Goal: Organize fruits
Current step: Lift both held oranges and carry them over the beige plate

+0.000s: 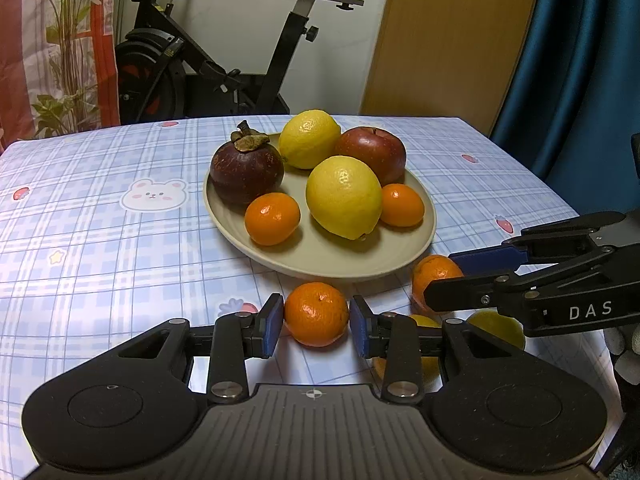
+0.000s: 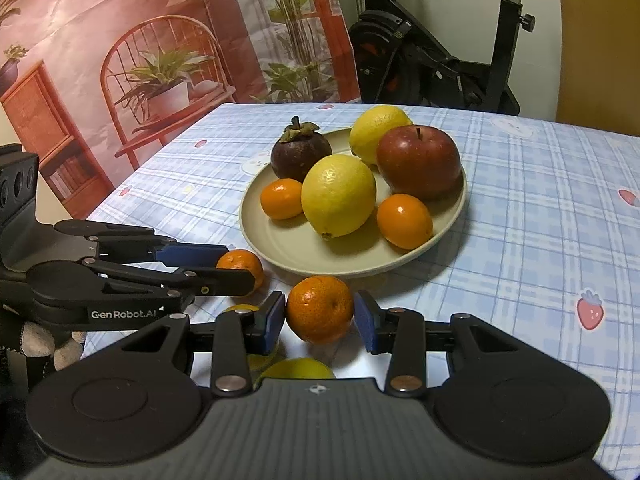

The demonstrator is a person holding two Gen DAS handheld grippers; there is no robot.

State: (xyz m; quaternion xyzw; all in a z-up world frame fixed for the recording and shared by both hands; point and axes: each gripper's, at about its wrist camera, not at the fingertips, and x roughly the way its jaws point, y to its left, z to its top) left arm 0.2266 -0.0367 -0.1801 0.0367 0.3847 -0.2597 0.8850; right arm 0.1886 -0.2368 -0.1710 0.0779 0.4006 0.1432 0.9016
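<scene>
We grip one small round orange mandarin [image 1: 316,314] in the left tongs [image 1: 316,322] and another [image 2: 320,309] in the right tongs [image 2: 320,318], both just before the beige ceramic plate [image 1: 320,258] on the checked surface [image 1: 100,240]. We should lift gently and set each into bare plate space.

Exercise bike [image 1: 224,52] behind checked table [image 1: 100,240]

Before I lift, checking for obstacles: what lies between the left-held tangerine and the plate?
Only bare tablecloth separates the tangerine from the plate, seen in the left wrist view.
</scene>
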